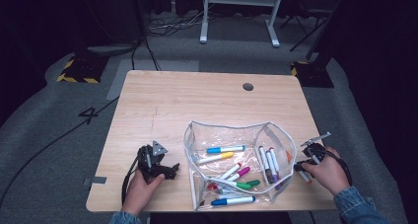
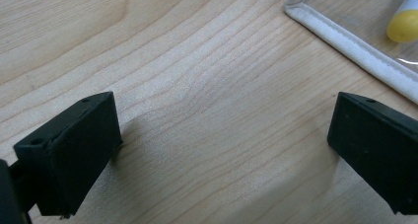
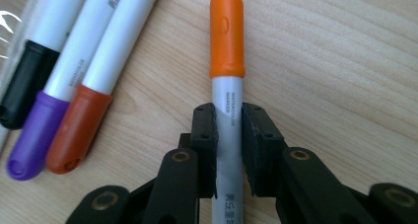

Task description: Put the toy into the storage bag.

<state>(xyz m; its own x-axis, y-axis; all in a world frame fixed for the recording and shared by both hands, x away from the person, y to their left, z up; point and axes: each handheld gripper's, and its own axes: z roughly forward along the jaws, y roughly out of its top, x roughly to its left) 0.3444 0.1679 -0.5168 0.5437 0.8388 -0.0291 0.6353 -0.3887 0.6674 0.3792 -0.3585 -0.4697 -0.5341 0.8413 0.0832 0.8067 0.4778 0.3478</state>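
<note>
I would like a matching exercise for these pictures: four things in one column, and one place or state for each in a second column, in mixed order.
1. orange-capped white marker
2. clear plastic zip pouch
3. left gripper
4. purple-capped white marker

A. open above bare wood
B. between black-capped and red-capped markers
C. clamped by the right gripper
D. holds many markers

Pairs: 1-C, 2-D, 3-A, 4-B

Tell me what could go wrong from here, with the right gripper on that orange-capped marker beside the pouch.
1. The right gripper clamps the orange-capped marker low on its barrel, so the long cap end could tip on lifting.
2. Three markers lie close alongside; a sideways swing could knock them.
3. The clear pouch has floppy walls, and the left gripper stands open over bare table, not steadying it; the marker may catch the rim.
</note>
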